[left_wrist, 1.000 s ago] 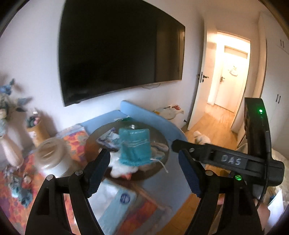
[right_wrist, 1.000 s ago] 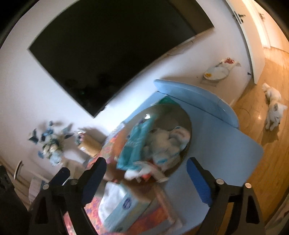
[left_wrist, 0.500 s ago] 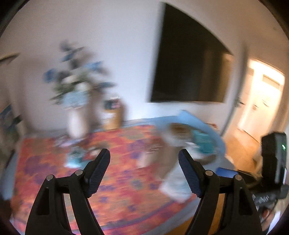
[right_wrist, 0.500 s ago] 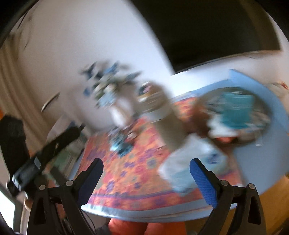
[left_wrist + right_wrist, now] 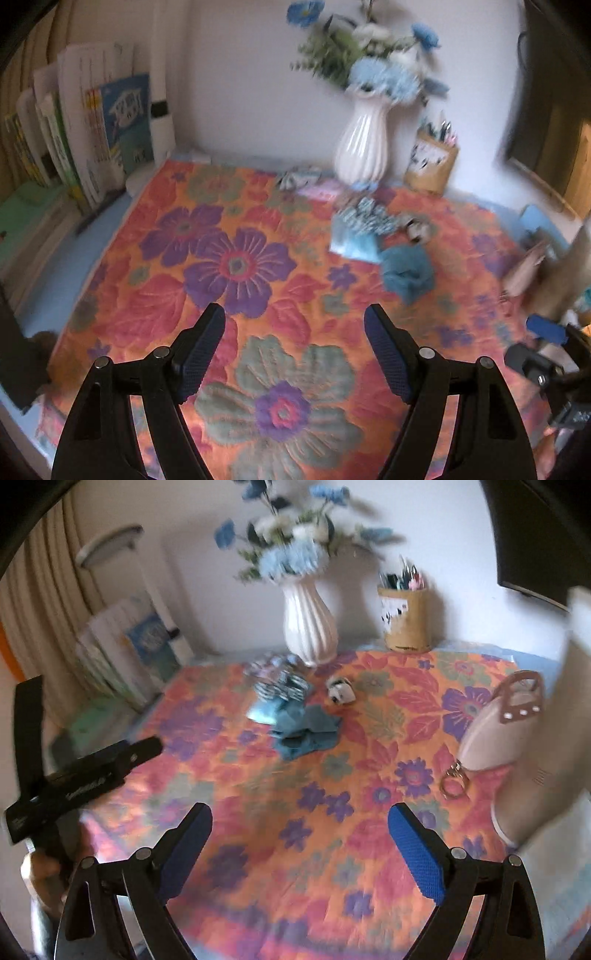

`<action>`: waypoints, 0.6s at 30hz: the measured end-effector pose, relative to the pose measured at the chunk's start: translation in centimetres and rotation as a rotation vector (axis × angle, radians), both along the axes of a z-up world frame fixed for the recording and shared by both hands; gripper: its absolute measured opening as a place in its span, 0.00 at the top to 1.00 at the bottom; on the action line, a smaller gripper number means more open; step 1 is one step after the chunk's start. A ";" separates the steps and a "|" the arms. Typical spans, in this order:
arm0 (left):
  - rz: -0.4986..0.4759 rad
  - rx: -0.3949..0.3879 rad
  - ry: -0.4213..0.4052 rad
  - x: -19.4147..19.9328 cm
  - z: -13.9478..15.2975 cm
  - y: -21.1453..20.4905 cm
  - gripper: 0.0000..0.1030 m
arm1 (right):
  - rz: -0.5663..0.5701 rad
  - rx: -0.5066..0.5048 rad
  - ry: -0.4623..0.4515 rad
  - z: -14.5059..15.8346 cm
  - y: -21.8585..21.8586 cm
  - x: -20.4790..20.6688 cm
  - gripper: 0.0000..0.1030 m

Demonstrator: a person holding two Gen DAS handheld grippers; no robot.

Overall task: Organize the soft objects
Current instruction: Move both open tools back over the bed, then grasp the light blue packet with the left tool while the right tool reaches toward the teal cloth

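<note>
I hold two grippers over a table spread with a floral cloth [image 5: 236,266] in orange, red and purple. My left gripper [image 5: 294,332] has its jaws parted with nothing between them, only bare cloth beneath. My right gripper [image 5: 300,830] also stands wide and empty; its jaws have just been opening, with nothing caught in them. The soft things I am meant to organize lie in a loose cluster: a crumpled teal cloth [image 5: 308,729] sits at about twelve o'clock from my right gripper, well apart from the pads, and at about one o'clock from my left. Touching its far edge is a pale blue piece [image 5: 263,710] and a patterned blue-and-white bundle [image 5: 282,686]. A small black-and-white soft item [image 5: 340,693] lies just beside them at one o'clock. Behind the cluster stand a white ribbed vase [image 5: 309,631] of blue flowers and a tan pen holder [image 5: 406,618]. A beige handbag [image 5: 502,723] leans at two o'clock, a key ring just beside it. Books [image 5: 107,125] stand at ten o'clock in the left view. I judge this to be the approach step, nothing yet picked up. Next I should reach forward and down to the teal cloth, straddle a raised fold, and close without snagging the tablecloth
</note>
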State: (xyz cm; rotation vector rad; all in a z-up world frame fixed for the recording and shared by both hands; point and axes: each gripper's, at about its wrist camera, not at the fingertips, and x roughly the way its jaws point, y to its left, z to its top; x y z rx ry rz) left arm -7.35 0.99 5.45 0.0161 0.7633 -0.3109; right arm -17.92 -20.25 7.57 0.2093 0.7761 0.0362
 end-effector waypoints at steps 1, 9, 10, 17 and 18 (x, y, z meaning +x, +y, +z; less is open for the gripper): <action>0.000 -0.004 -0.002 0.1 -0.6 0.1 0.26 | -0.015 -0.023 -0.007 -0.8 0.1 0.7 0.07; 0.058 -0.029 0.065 2.4 -3.3 0.8 0.26 | -0.050 -0.050 0.102 -5.0 -0.8 3.7 0.07; 0.065 -0.031 0.077 2.6 -3.5 0.9 0.26 | -0.054 -0.058 0.117 -5.2 -0.8 3.9 0.07; 0.037 -0.059 0.128 3.1 -3.9 1.1 0.26 | -0.080 -0.139 0.178 -6.1 -0.1 4.8 0.05; 0.028 -0.058 0.152 3.3 -4.0 1.1 0.26 | -0.081 -0.138 0.180 -6.1 -0.2 4.8 0.05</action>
